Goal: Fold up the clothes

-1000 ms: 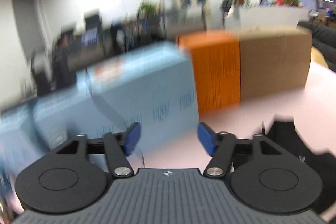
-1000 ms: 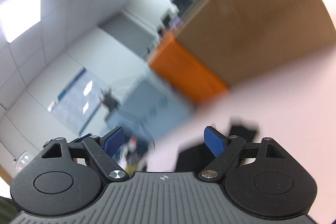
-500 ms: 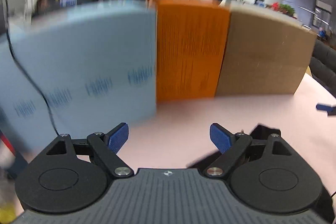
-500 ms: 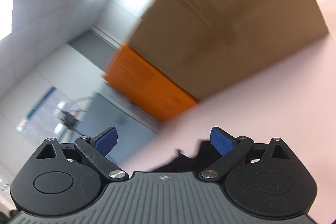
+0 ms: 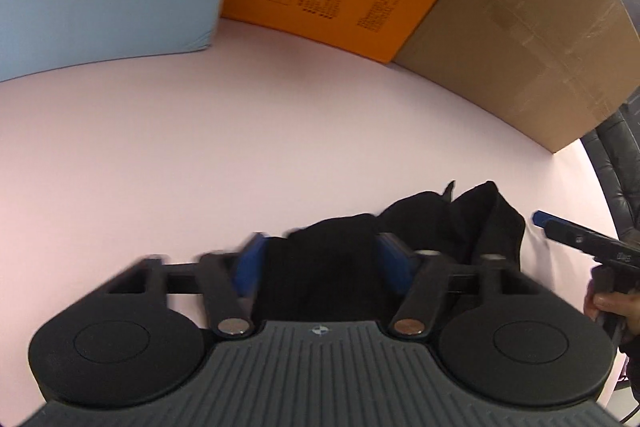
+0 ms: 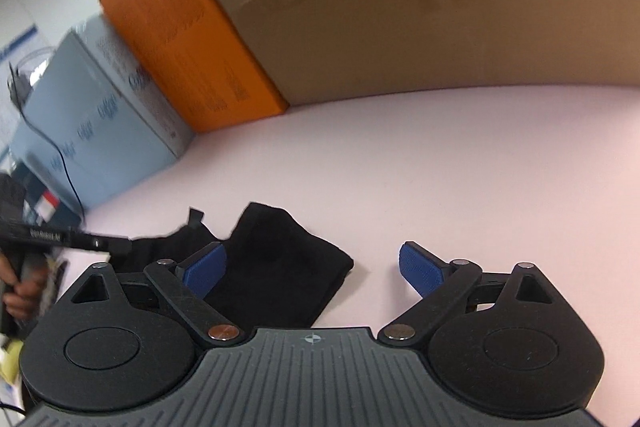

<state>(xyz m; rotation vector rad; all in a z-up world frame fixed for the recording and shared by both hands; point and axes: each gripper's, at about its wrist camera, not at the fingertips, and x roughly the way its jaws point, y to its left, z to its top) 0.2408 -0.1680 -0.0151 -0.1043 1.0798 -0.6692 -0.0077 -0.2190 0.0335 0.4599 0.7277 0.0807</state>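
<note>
Only the left wrist view shows the left gripper (image 5: 326, 263) spread around the black garment (image 5: 424, 223); the right gripper (image 6: 312, 267) gapes empty beside it, garment edges hidden.

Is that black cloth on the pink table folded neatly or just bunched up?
Bunched up. The black garment lies in uneven humps on the pink table, with the left gripper open around one part.

The left gripper (image 5: 320, 267) has its jaws apart around a bunched black garment (image 5: 420, 227) on the pink counter (image 5: 240, 147); blue, orange and brown boxes (image 5: 520, 39) line the far edge.
</note>
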